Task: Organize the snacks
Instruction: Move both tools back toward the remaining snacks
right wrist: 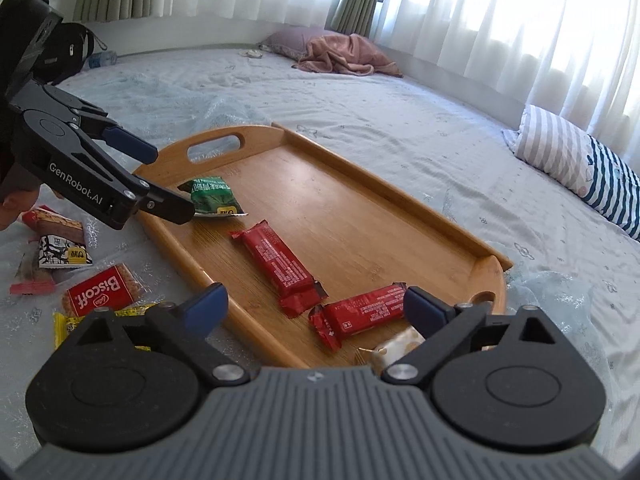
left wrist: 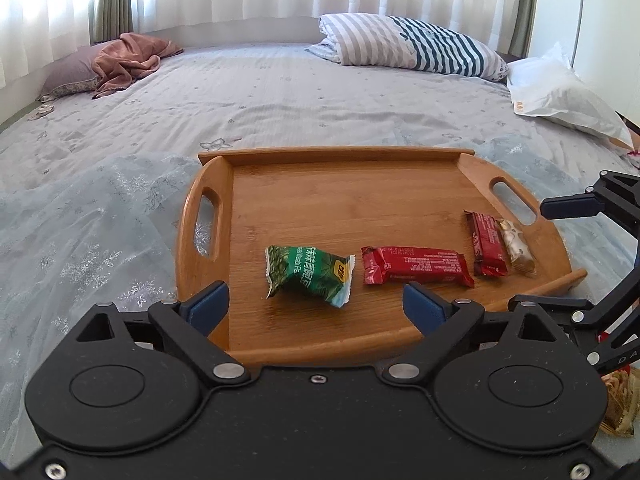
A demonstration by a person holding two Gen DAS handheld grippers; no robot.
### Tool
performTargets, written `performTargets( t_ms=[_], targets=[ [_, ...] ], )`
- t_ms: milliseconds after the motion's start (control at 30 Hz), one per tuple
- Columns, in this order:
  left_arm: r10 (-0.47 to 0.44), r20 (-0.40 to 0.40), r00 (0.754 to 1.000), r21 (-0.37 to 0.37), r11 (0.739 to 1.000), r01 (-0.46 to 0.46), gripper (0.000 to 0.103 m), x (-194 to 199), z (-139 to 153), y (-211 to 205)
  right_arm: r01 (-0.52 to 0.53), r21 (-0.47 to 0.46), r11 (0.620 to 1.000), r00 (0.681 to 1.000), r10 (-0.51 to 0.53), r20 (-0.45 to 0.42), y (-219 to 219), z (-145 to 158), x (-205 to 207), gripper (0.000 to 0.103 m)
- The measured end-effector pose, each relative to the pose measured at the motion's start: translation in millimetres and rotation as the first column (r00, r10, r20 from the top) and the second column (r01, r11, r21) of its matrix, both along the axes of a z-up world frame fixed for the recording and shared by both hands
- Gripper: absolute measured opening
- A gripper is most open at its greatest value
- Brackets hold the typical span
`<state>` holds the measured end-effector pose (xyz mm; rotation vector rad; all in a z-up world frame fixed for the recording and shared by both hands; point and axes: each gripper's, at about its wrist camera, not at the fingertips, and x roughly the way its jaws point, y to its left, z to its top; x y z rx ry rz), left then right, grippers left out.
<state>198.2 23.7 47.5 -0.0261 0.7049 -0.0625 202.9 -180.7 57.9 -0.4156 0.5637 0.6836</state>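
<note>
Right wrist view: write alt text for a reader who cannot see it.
A wooden tray on a bed holds a green snack packet, two red bars and a pale wrapped sweet. The left gripper hovers open by the green packet; the right gripper is open in the foreground. More snacks, including a Biscoff packet, lie on the bedspread beside the tray.

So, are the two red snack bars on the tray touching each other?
Apart. The right wrist view shows bare wood between the long red bar and the short red bar; the left wrist view shows the gap too.
</note>
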Motion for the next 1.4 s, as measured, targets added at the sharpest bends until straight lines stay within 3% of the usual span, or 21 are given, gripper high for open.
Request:
performTargets(
  t_ms=[333, 500, 700, 800, 1133, 1167, 1267, 1400],
  targets=[
    [-0.030, 0.040, 0.999, -0.017, 0.999, 0.031, 0.102, -63.2, 3.1, 5.2, 0.220, 0.128, 0.967, 0.969, -0.232, 0.085, -21.3, 0.0, -63.0, 0.103],
    [-0.036, 0.049, 0.998, -0.057, 0.998, 0.039, 0.102, -92.8, 3.6, 10.2, 0.350, 0.205, 0.914, 0.922, -0.375, 0.099, -34.5, -4.3, -92.8, 0.103],
    [-0.027, 0.100, 0.995, -0.065, 0.997, 0.034, 0.103, -131.3, 2.1, 16.1, 0.424, 0.245, 0.872, 0.879, -0.461, 0.123, -42.4, -11.1, -124.0, 0.103],
    [-0.011, 0.101, 0.995, -0.076, 0.997, 0.018, 0.103, -144.7, -1.7, 19.9, 0.476, 0.263, 0.839, 0.840, -0.522, 0.147, -43.2, -16.6, -137.8, 0.103],
    [0.078, 0.108, 0.991, -0.031, 0.997, -0.075, 0.103, -172.0, -18.6, 29.6, 0.577, 0.286, 0.765, 0.748, -0.635, 0.191, -39.6, -39.2, -177.3, 0.103],
    [0.082, 0.103, 0.991, -0.029, 0.996, -0.080, 0.100, -172.8, -20.2, 30.8, 0.587, 0.290, 0.756, 0.739, -0.647, 0.190, -39.2, -41.7, -179.6, 0.103],
    [0.070, 0.072, 0.995, -0.033, 0.997, -0.068, 0.070, -176.6, -23.7, 29.6, 0.624, 0.304, 0.720, 0.709, -0.685, 0.166, -38.9, -50.0, -187.4, 0.103],
    [0.050, 0.066, 0.997, -0.039, 0.998, -0.048, 0.069, -182.5, -26.7, 24.6, 0.651, 0.336, 0.681, 0.688, -0.716, 0.118, -38.7, -58.5, -200.0, 0.103]
  ],
)
